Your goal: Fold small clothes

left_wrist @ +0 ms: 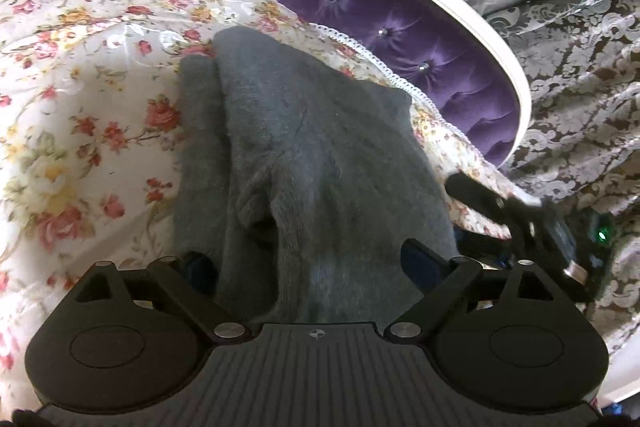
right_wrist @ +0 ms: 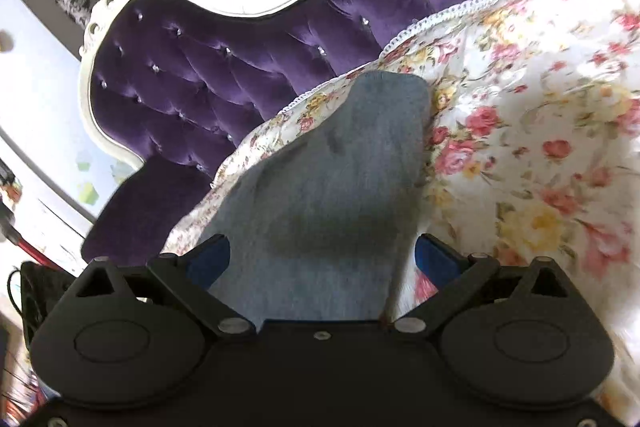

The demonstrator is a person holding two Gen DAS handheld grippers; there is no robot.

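grey knit garment (left_wrist: pixel 312 163): soft, light, limp | left gripper (left_wrist: pixel 308 263), right gripper (right_wrist: pixel 320 255): jaws spread wide, gripping nothing, cloth lying between | best pinched at near hem corners

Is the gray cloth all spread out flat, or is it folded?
Folded, at least partly. In the left view the gray cloth lies on the flowered bedspread with one layer lapped over another along its left side.

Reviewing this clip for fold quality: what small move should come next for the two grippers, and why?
Probably close both on the near edge of the grey garment. The left gripper and right gripper both stand open with the cloth between their pads, unpinched, and it lies rumpled on the floral bedspread.
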